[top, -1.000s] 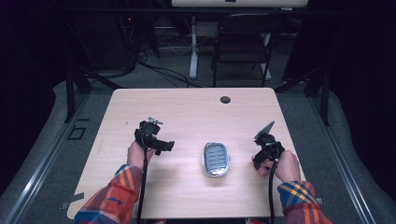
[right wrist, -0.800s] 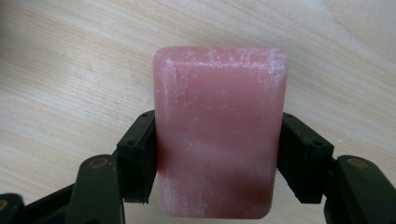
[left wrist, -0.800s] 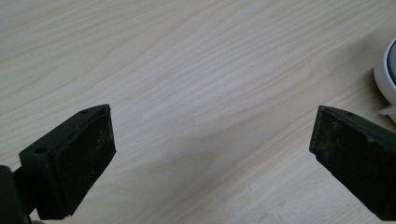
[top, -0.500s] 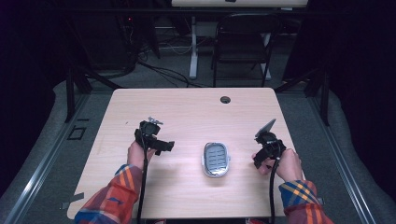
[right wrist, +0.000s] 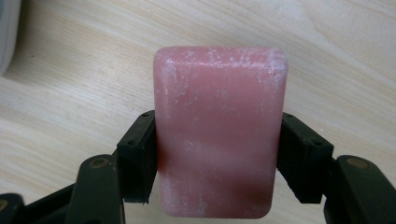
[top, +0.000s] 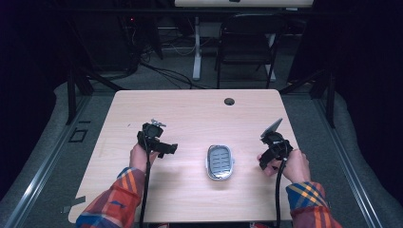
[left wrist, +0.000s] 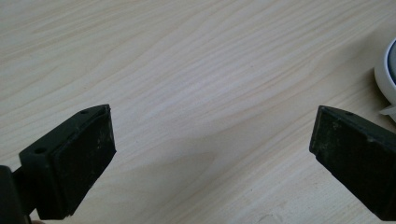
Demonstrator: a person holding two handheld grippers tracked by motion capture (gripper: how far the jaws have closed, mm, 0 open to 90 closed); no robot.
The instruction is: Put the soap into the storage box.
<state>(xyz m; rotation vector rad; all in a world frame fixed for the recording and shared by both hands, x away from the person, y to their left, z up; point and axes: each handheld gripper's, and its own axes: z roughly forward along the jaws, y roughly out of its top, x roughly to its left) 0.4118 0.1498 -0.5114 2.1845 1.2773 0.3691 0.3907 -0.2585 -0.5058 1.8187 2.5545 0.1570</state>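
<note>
A: From the high view, what sits where?

B: A pale wooden table point(top: 190, 114) carries an oval soap dish point(top: 220, 162), white-rimmed with a grey ribbed inset, near the front middle. The left gripper point(top: 164, 148) is held to the dish's left, well apart from it, and the right gripper point(top: 267, 160) to its right, nearer the table's edge. Both forearms wear plaid sleeves point(top: 119, 197). A small dark hole point(top: 229, 101) marks the far side of the tabletop, and a folding chair point(top: 247, 42) stands on the floor beyond.

A: And the left gripper view?

B: Its two black jaws stand spread wide, bare wood grain between them and nothing in their hold. The dish's white rim point(left wrist: 386, 70) peeks in at the right edge of that view.

A: The right gripper view?

B: There the jaws pinch a pink bar of soap point(right wrist: 219, 126) by its two long sides, the pads pressed flat against it. The bar stands up between them, dusted with whitish marks, above the tabletop. A sliver of the dish point(right wrist: 7, 32) shows at the upper left corner.
</note>
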